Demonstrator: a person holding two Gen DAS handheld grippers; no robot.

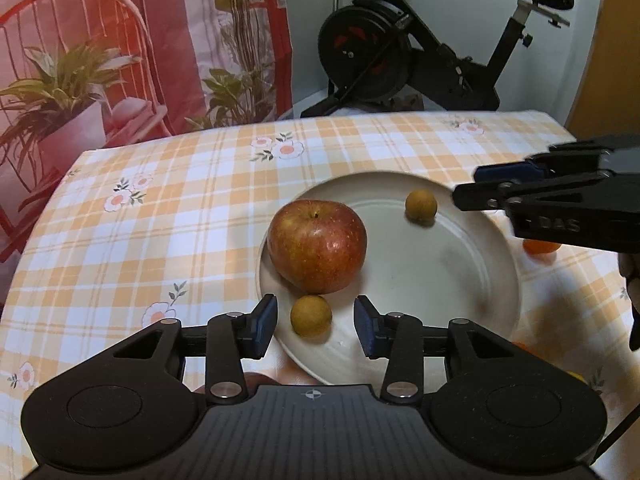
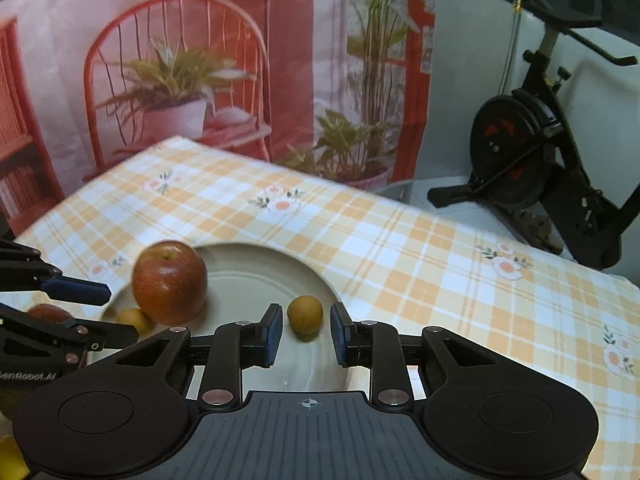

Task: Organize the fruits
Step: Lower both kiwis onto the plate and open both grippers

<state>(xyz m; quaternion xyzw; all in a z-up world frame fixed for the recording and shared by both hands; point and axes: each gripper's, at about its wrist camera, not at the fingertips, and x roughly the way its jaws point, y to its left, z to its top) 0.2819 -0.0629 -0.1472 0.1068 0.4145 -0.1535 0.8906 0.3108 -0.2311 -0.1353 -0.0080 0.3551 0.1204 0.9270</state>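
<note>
A white plate (image 1: 420,272) (image 2: 256,280) sits on the checked tablecloth. On its left side stands a red apple (image 1: 317,246) (image 2: 170,282). Two small brown round fruits also lie on it. The near one (image 1: 311,315) (image 2: 134,320) rests between the pads of my left gripper (image 1: 316,326) (image 2: 122,312), which is open with a gap on each side. The far one (image 1: 421,206) (image 2: 305,314) lies just ahead of the pads of my right gripper (image 2: 306,332) (image 1: 468,186), also open and not touching it.
An orange fruit (image 1: 540,246) lies on the tablecloth (image 1: 180,208) right of the plate, partly behind the right gripper. A reddish fruit (image 2: 48,314) sits off the plate's left rim. An exercise bike (image 1: 420,52) and a printed curtain (image 1: 140,40) stand beyond the table.
</note>
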